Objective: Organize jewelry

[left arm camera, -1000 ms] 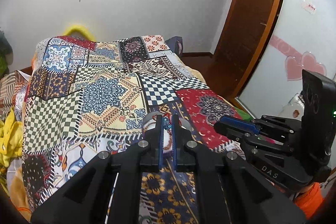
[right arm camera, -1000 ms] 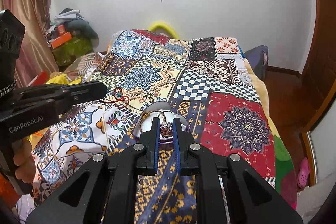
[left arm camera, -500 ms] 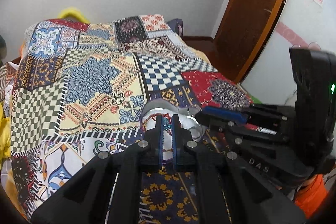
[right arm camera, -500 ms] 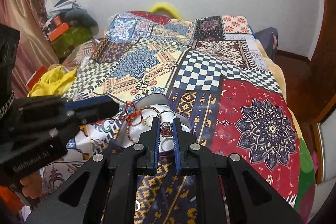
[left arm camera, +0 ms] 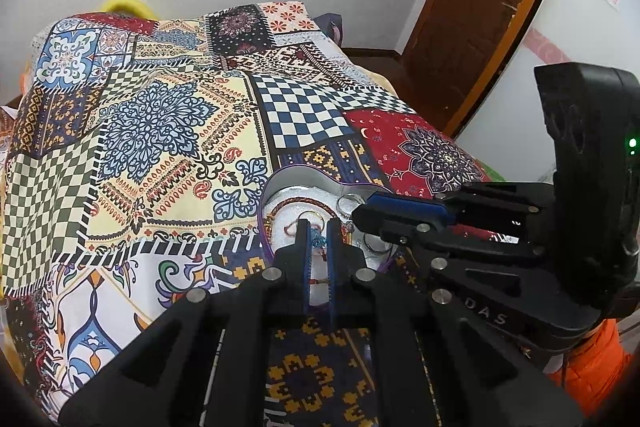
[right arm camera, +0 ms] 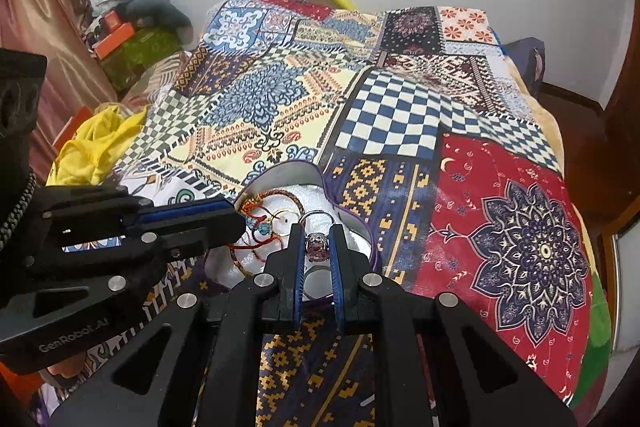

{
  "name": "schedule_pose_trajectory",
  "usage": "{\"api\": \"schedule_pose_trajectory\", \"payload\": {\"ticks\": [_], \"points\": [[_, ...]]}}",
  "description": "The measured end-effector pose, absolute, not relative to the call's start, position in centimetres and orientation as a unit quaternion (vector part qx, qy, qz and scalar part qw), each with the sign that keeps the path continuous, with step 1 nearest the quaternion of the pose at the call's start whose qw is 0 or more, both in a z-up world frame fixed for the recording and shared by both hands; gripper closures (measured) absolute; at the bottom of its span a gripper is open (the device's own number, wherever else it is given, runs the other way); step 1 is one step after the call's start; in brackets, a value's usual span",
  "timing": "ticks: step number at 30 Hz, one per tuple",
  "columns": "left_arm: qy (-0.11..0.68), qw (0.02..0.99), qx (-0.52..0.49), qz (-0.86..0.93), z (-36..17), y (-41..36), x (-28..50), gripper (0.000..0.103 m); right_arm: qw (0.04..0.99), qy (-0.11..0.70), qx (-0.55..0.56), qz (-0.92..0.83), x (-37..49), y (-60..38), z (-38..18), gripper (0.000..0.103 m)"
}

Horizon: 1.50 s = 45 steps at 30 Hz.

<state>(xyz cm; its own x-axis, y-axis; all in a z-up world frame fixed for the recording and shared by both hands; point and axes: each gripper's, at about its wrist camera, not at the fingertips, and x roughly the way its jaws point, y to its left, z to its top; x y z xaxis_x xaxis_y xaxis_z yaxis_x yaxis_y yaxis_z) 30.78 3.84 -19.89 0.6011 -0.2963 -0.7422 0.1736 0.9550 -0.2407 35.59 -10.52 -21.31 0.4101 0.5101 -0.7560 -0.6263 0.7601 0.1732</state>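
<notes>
Tongs (right arm camera: 316,247) pinching faceted ring (right arm camera: 317,247)

A bed (right arm camera: 400,115) under a patchwork quilt (left arm camera: 168,131) carries a heart-shaped box (right arm camera: 352,223), open, near its front edge; yellow cloth (right arm camera: 92,143) lies bunched at the left side

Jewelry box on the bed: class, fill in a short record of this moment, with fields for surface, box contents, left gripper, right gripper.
surface: patchwork bedspread
box: heart-shaped jewelry box, open, white lining
contents: braided bracelet, thin gold ring, silver rings
left gripper: over the box, shut on a red string bracelet with a blue bead
right gripper: over the box, shut on a ring with a purple stone
</notes>
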Motion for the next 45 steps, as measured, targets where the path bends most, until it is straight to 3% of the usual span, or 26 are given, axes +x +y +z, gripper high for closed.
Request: {"api": "schedule_pose_trajectory", "payload": {"ticks": [10,25,27,29,32,36,45], "points": [[0.428,0.891,-0.087,-0.124,-19.2,4.8,30.1,0.098,0.834,0.424,-0.096,0.339,34.2,-9.9,-20.6,0.092],[0.376,0.921,-0.040,-0.094,-13.7,4.4,24.4,0.096,0.870,0.363,-0.096,0.319,29.2,-12.0,-15.1,0.087],[0.370,0.924,-0.034,-0.090,-13.0,4.4,23.4,0.093,0.875,0.357,-0.095,0.312,28.4,-12.5,-14.5,0.084],[0.365,0.926,-0.032,-0.088,-12.4,4.3,22.2,0.089,0.882,0.350,-0.093,0.303,27.6,-13.2,-14.1,0.070],[0.362,0.928,-0.027,-0.085,-11.9,4.2,20.9,0.082,0.892,0.337,-0.086,0.289,26.5,-14.1,-13.5,0.059],[0.368,0.926,-0.025,-0.081,-12.1,4.1,19.4,0.076,0.895,0.337,-0.077,0.281,25.3,-15.3,-13.5,0.059],[0.422,0.902,-0.012,-0.093,-15.9,2.1,18.5,0.074,0.895,0.348,-0.068,0.271,23.2,-16.4,-14.9,0.059]]}}
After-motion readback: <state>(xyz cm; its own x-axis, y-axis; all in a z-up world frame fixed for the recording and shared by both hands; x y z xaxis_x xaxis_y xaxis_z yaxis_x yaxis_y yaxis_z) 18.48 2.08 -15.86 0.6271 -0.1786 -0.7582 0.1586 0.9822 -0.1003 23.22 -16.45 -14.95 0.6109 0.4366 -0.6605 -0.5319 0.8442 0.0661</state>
